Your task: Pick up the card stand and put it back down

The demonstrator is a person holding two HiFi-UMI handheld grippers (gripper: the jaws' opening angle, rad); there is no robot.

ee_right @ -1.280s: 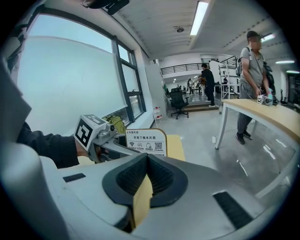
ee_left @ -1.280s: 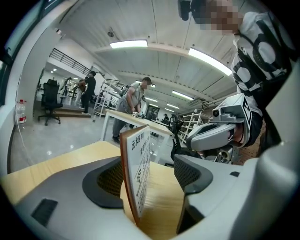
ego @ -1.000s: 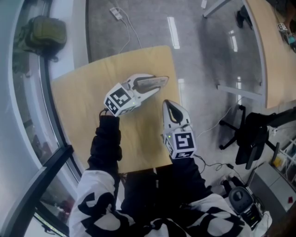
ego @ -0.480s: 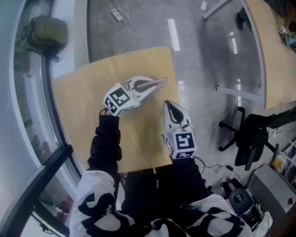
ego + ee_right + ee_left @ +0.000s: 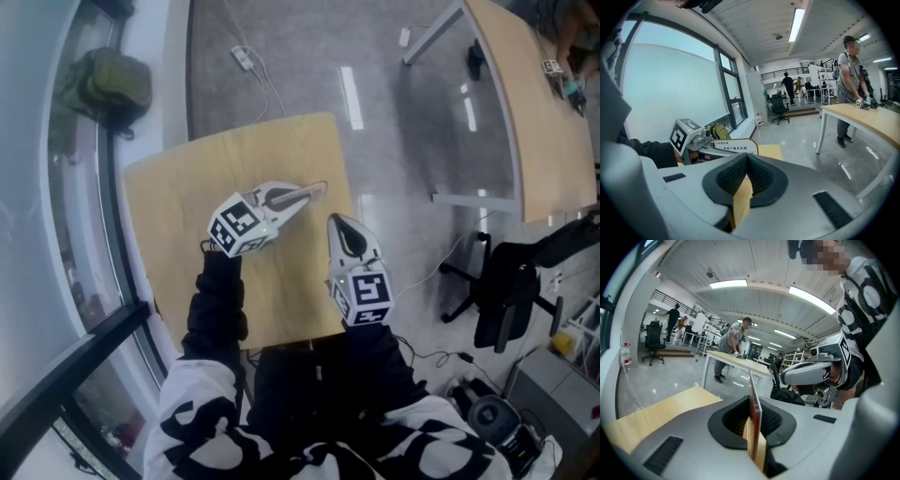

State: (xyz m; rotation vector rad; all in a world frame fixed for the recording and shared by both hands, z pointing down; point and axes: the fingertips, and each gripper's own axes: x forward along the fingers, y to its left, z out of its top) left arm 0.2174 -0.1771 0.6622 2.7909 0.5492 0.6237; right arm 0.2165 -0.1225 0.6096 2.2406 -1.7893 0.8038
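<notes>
From above, the left tongs (image 5: 298,197) reach over the far half of the table (image 5: 178,216). They hold the card stand (image 5: 319,188) near the table's far right corner. The right tongs (image 5: 339,221) hang over the table's right edge, just beside the left ones. I think they wait there so they do not get in the way.

In the left gripper view, the jaws have just been closing, and the stand's thin plate (image 5: 751,385) sits between them. Now the pads press on it from both sides, almost shut, because the plate is so thin. It stands upright, so a pinch on its flat faces should lift it without tipping.

In the right gripper view, the right tongs (image 5: 747,157) have their jaws together, with nothing in them. Past them, over the table (image 5: 771,151), the stand's white label (image 5: 735,147) shows, held by the left tongs. I cannot tell if its foot touches the table. I think this is the picking-up part, and putting it back down comes next.
</notes>
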